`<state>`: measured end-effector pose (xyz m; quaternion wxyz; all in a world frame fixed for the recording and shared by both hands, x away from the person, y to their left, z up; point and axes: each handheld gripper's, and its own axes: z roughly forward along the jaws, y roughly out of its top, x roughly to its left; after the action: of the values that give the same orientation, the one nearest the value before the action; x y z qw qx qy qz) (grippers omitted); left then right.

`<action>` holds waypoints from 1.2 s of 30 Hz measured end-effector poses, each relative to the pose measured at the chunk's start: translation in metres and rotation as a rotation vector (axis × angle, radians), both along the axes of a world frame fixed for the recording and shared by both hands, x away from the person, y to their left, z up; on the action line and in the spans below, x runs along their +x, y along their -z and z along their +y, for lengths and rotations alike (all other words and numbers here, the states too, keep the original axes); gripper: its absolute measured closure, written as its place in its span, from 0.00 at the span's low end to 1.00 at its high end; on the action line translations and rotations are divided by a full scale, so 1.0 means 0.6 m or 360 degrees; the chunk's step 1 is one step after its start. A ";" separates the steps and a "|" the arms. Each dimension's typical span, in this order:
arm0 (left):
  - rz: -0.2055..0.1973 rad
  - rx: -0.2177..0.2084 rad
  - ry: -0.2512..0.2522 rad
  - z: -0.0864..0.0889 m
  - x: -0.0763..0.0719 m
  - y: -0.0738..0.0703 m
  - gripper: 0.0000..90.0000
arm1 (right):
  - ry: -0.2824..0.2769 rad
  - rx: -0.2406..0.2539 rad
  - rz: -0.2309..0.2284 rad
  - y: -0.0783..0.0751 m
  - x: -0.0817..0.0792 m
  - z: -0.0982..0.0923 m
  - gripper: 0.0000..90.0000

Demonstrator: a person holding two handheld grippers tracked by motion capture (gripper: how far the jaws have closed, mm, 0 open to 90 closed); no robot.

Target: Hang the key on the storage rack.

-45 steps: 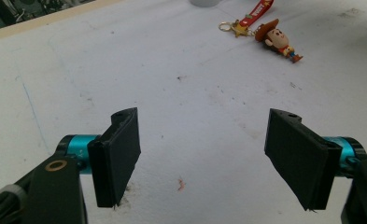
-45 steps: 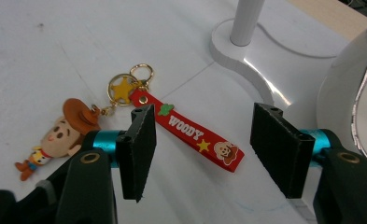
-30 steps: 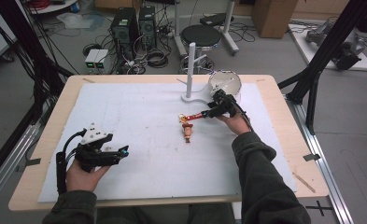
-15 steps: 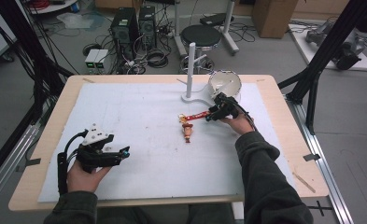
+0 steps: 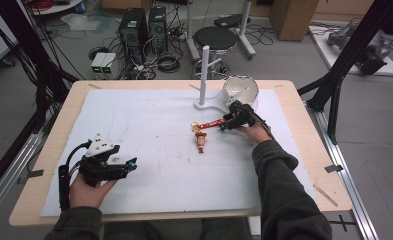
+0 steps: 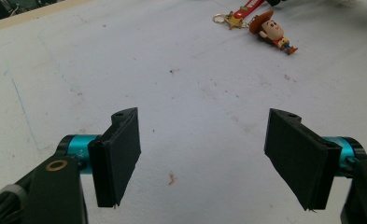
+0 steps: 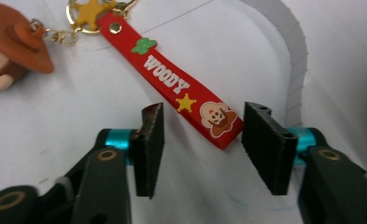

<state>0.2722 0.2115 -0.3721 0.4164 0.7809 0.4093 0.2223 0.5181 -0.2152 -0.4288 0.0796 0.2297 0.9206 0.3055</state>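
Both grippers agape, right gripper (image 7: 197, 144) astride red "WOODY" strap (image 7: 172, 84) (lettering legible close up), left gripper (image 6: 204, 154) empty.

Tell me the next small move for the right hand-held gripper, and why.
Probably close on the strap. The right hand-held gripper is open, and the end of the red strap already lies between its jaws, flat on the mat. The strap's far end is chained to the doll, so pinching it here should let the whole keychain be lifted.

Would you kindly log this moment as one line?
right claw: open, straddling red strap end | left claw: open, idle | Woody keychain: flat on mat
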 end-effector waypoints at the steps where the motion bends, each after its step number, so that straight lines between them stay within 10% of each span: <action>1: -0.0003 -0.0004 0.0001 -0.002 0.000 0.001 0.30 | -0.0027 -0.0022 0.0004 -0.003 -0.003 0.000 0.62; 18: -0.0003 -0.0005 0.0013 -0.004 0.001 0.004 0.30 | -0.0096 0.0066 0.0115 -0.022 -0.018 -0.001 0.81; 36: -0.0023 -0.0009 0.0032 -0.011 0.001 0.001 0.30 | -0.0071 0.0228 -0.0028 -0.093 -0.058 -0.005 0.82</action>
<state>0.2729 0.2049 -0.3725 0.4236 0.7821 0.3991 0.2227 0.4833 -0.2183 -0.3731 0.0641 0.2116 0.9005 0.3743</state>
